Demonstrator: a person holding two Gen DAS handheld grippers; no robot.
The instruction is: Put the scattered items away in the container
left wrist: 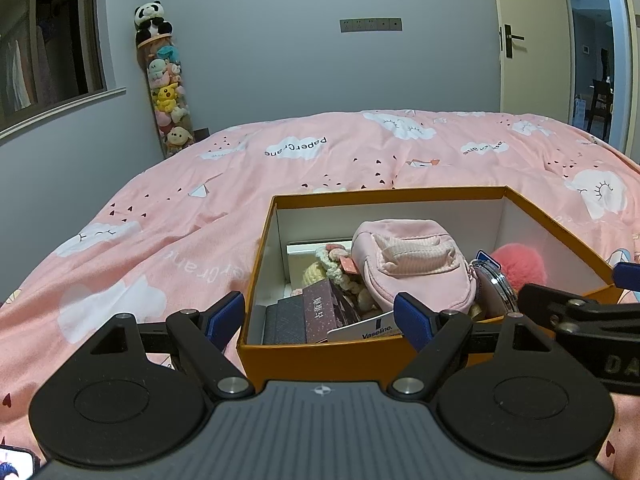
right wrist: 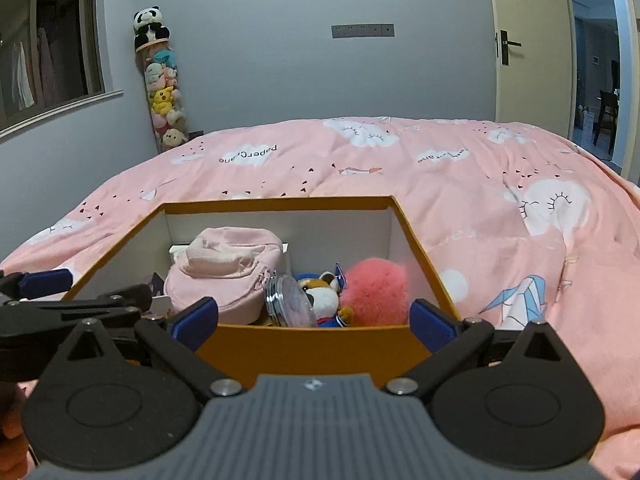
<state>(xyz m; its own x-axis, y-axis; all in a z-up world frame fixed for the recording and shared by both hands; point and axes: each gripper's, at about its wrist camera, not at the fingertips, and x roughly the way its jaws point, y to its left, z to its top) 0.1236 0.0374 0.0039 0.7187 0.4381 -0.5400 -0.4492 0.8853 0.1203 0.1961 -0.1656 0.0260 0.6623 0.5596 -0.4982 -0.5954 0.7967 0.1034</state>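
Observation:
An orange box (left wrist: 340, 354) with white inner walls sits on the pink bed; it also shows in the right wrist view (right wrist: 304, 344). Inside lie a pink pouch (left wrist: 412, 260), a pink pompom (right wrist: 376, 292), a small plush toy (right wrist: 326, 300), a round clear-lidded tin (right wrist: 286, 300), dark small boxes (left wrist: 316, 312) and a Vaseline pack (left wrist: 370, 330). My left gripper (left wrist: 320, 314) is open and empty at the box's near wall. My right gripper (right wrist: 314, 318) is open and empty at the same wall, further right.
The pink bedcover (left wrist: 200, 208) spreads around the box. A tall tube of plush toys (left wrist: 168, 92) stands in the far left corner. A window (left wrist: 44, 40) is at left, an open door (left wrist: 528, 40) at right.

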